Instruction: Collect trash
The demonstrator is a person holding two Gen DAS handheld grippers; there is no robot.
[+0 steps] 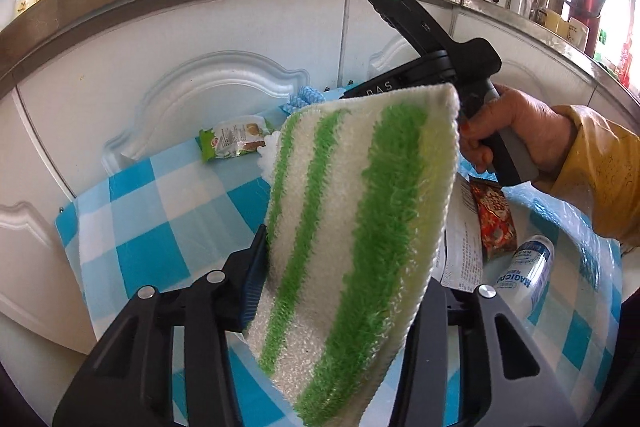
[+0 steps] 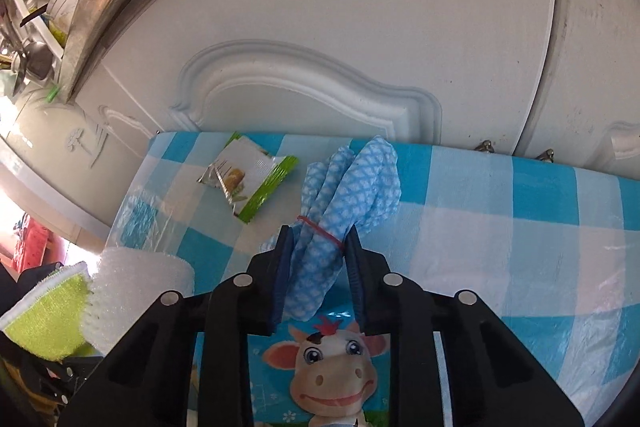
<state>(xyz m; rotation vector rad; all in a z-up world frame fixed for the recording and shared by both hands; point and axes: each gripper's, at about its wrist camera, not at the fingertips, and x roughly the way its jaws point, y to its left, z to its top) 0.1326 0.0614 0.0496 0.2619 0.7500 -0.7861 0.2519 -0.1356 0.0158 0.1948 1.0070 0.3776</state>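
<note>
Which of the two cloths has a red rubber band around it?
The blue-and-white patterned cloth, bunched between the right tongs with a red band around it. The green-striped cloth in the left tongs has no band.

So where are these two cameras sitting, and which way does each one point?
Left wrist: on the left tool, facing the white cabinet; it holds a green-striped white cloth; the right hand shows.
Right wrist: on the right tool, gripping a blue patterned rag.
Shared: blue checked tablecloth, green snack wrapper.
</note>
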